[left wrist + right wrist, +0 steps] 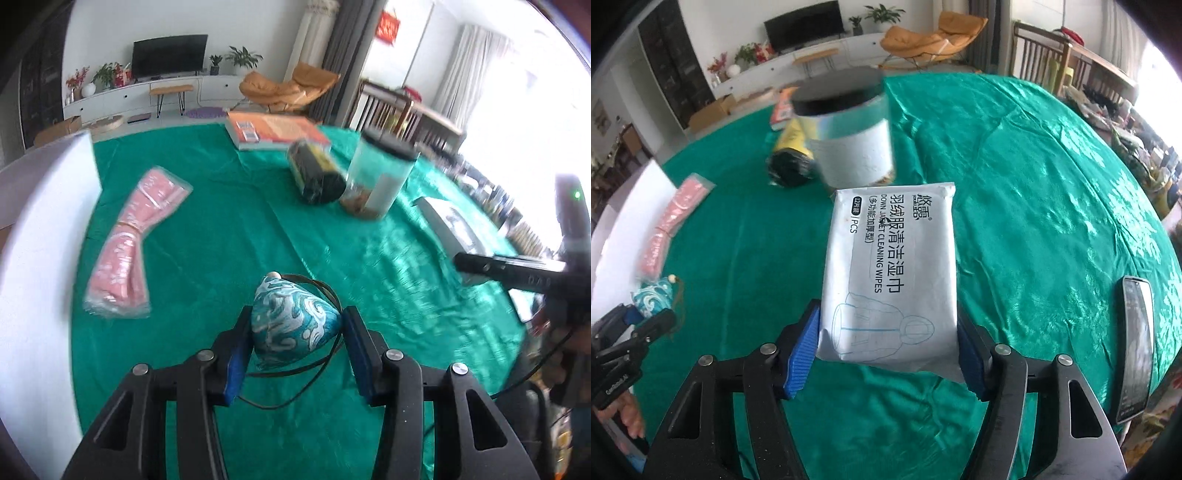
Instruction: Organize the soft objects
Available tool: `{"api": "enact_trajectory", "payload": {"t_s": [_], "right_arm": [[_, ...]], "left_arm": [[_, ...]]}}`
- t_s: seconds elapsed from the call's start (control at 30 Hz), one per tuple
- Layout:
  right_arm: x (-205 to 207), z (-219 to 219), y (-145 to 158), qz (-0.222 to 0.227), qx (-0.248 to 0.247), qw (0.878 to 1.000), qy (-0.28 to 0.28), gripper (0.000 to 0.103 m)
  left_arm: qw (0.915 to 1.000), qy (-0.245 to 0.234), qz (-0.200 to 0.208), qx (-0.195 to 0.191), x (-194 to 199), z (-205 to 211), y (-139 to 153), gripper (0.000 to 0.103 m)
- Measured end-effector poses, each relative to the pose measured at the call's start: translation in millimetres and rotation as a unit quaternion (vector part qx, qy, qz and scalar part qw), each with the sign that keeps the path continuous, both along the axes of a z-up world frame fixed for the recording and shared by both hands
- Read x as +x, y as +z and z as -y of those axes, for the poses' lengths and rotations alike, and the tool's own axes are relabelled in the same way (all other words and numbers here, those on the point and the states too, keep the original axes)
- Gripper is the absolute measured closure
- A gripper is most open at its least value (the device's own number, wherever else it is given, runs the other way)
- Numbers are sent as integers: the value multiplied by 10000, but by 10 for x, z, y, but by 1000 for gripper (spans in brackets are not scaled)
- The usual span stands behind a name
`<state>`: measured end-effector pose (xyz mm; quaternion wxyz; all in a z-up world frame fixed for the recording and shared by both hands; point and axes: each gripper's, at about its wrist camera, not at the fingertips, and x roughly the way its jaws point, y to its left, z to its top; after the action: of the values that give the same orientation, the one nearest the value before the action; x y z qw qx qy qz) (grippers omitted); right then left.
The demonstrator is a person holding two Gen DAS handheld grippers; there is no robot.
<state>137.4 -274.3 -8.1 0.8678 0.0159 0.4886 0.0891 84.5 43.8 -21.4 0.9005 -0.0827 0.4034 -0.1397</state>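
My left gripper (pixel 295 328) is shut on a teal patterned fabric pouch (pixel 291 325) with a black cord, held over the green tablecloth (pixel 221 229). The pouch also shows in the right wrist view (pixel 652 297) at far left. My right gripper (pixel 886 343) is shut on a white pack of cleaning wipes (pixel 890 273), held above the cloth. The right gripper with the pack (pixel 454 225) shows at the right edge of the left wrist view. A pink bagged cloth (pixel 129 243) lies on the table to the left and shows in the right wrist view too (pixel 670 225).
A white box (pixel 40 258) stands at the table's left. A clear jar with a black lid (pixel 380 173), a dark roll (pixel 316 173) and a book (pixel 273 129) sit at the back. A phone (pixel 1136 347) lies at the right edge.
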Motion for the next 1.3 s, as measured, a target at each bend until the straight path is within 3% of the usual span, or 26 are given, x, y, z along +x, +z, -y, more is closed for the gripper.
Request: {"api": "enact_trajectory", "payload": {"t_s": [0.1, 0.23, 0.4, 0.47, 0.5, 0.53, 0.57, 0.63, 0.73, 0.87, 0.97, 1.07, 1.17, 1.3], "right_arm": [[-219, -376, 351, 294, 271, 9984, 403, 34], [-495, -1122, 850, 704, 759, 9870, 1229, 34], [-900, -2247, 1217, 932, 1354, 9563, 2420, 34], [-1036, -2702, 1204, 863, 1428, 9430, 2878, 33], [-1085, -2893, 1159, 766, 1468, 9366, 3087, 30], [-1126, -3078, 1089, 622, 1542, 9289, 3310, 29], [-1155, -3256, 987, 386, 1611, 9191, 3574, 29], [-1172, -3442, 786, -21, 1540, 9111, 3823, 29], [-1171, -3289, 650, 221, 1296, 9206, 3677, 29], [-950, -2703, 525, 697, 914, 9468, 3004, 29], [-659, -2140, 262, 907, 453, 9717, 2135, 29], [-440, -1628, -140, 815, -213, 9877, 1320, 29], [-288, -1230, -455, 634, -606, 9938, 681, 29], [-199, -804, -577, 716, -785, 9943, 43, 29]], "left_arm": [[9993, 163, 339, -80, -264, -319, 383, 56], [9944, 767, 673, 270, -645, -972, 786, 56], [9731, 2078, 448, 887, -1173, -2004, 836, 55], [9555, 2686, 96, 1216, -1337, -2366, 687, 49], [9485, 2869, -78, 1342, -1375, -2475, 605, 34], [9404, 3053, -263, 1473, -1406, -2588, 506, 11], [9299, 3280, -438, 1608, -1445, -2696, 402, 5], [9203, 3509, -534, 1643, -1503, -2776, 307, 5], [9177, 3682, -325, 1457, -1518, -2734, 325, 5], [9302, 3449, 252, 1229, -1365, -2448, 527, 4], [9494, 2879, 629, 1082, -1188, -1969, 648, 4], [9718, 2076, 786, 798, -1004, -1380, 708, 4], [9886, 1156, 692, 679, -807, -703, 638, 3], [9976, 301, 244, 575, -568, 40, 278, 3]]}}
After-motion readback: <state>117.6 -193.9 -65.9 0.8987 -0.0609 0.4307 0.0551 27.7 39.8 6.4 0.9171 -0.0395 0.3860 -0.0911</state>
